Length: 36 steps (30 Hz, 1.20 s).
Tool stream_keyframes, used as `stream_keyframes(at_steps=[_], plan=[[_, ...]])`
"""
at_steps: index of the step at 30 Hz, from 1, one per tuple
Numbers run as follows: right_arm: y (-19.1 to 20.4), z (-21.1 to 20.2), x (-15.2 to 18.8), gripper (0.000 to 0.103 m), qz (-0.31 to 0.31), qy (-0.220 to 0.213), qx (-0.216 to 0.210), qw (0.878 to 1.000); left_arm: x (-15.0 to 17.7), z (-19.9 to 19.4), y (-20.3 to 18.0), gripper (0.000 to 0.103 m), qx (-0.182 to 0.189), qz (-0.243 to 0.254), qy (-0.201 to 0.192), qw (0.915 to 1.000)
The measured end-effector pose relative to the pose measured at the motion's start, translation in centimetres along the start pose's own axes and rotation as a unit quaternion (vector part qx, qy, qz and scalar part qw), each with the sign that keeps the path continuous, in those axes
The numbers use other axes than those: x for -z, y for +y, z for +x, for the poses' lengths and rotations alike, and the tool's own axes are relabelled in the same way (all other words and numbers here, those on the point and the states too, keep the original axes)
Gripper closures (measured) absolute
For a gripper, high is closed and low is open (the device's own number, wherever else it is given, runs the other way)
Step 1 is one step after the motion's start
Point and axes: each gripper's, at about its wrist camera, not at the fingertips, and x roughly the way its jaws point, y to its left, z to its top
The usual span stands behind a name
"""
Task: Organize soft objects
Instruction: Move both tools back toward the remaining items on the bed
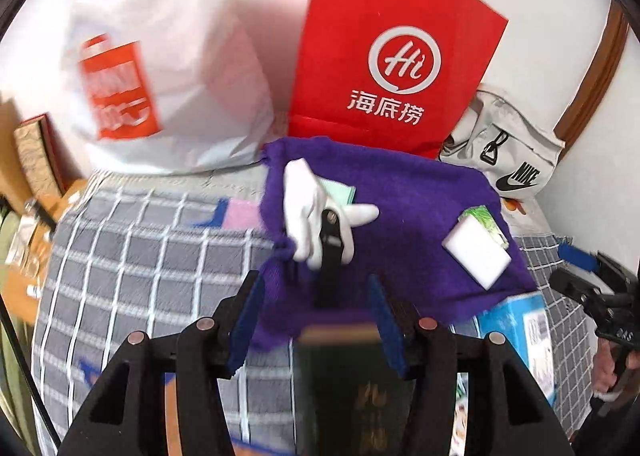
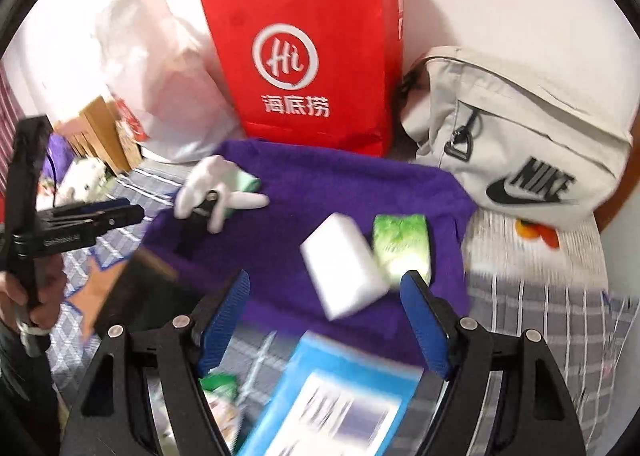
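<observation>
A checked grey bedspread (image 1: 140,256) fills the lower half of both views, and on it, at the centre of each frame, lies a spread purple cloth (image 2: 320,192) that carries the soft things. Behind it, along the top of the frames, stand a white plastic bag (image 1: 160,56), a red paper bag (image 2: 304,56) and, at the right, a pale Nike bag (image 2: 520,128). On the cloth sit a white foam block (image 2: 344,264) with a green tissue pack (image 2: 402,248) touching its right side, and, towards the cloth's upper left, a white glove (image 1: 308,208) draped over a black tool. A blue box (image 2: 340,396) lies at the cloth's near edge. The left gripper (image 1: 316,320) has its jaws partly apart, with a dark, blurred booklet-like object (image 1: 352,388) low between them; whether it is gripped cannot be told. The right gripper (image 2: 324,320) stands open and empty just short of the foam block. The step in hand looks like gathering items on the cloth; next, the right gripper probably needs to straddle the block squarely and close gently, since foam compresses.
</observation>
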Motion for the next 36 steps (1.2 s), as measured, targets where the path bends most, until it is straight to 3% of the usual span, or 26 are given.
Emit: stream_keyframes(at_steps=[13,15,20,24,32,36], plan=[[7.9,-5.1,9.8,0.029,-0.034,0.02,-0.015,0.999,9.5,-7.0,1.2,0.051,-0.004,-0.019,-0.009,0.9998],[8.5,-5.3,11.2,0.036,-0.033,0.026,-0.013,0.999,10.8,-7.4,0.9,0.051,-0.01,-0.013,-0.008,0.9998],[8.8,-5.2,14.2,0.043,-0.027,0.049,0.007,0.998,13.7,-8.3,0.2,0.051,-0.019,-0.01,-0.017,0.9996],[8.9,-4.5,15.8,0.057,-0.024,0.062,0.013,0.998,15.4,-8.4,-0.1,0.051,-0.005,-0.011,-0.014,0.9998],[8.8,-1.9,16.5,0.06,0.005,0.06,0.022,0.998,17.8,-8.0,0.5,0.051,0.014,-0.019,0.001,0.9997],[8.8,-1.0,16.2,0.071,0.025,0.049,0.029,0.998,18.9,-7.7,0.3,0.051,0.017,-0.005,0.013,0.9998]])
